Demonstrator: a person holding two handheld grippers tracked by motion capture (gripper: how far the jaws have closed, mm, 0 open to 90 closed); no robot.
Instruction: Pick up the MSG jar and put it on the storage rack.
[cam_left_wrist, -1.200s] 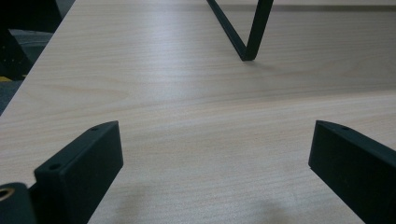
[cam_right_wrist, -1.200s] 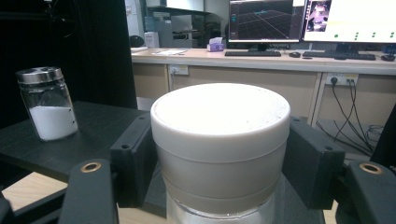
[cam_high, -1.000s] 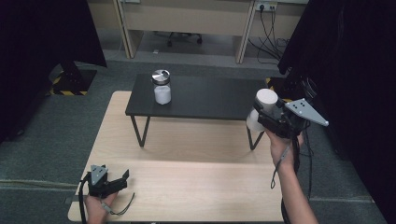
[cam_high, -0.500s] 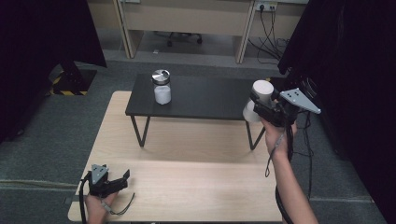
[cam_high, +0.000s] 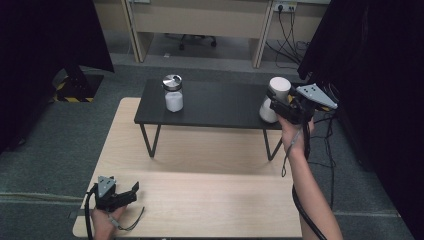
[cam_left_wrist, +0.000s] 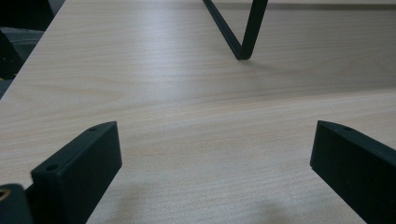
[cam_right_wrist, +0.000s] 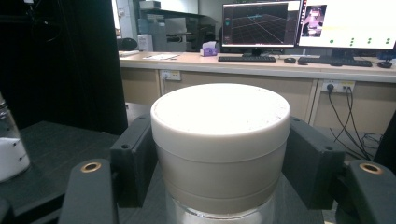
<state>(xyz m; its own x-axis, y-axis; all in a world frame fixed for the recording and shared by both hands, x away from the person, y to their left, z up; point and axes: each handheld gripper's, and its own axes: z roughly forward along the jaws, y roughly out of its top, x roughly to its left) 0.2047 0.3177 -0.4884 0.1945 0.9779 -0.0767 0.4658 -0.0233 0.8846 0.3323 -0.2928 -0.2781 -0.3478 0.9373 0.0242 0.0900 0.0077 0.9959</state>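
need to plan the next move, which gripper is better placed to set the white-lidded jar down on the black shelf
Right. The right gripper is shut on the white-lidded jar at the black shelf's right end. The left gripper rests open on the wooden table, near its front edge.

Bare pale wooden tabletop (cam_left_wrist: 196, 121) lies between the left jaws; ahead stands a black V-shaped metal leg (cam_left_wrist: 240, 32).
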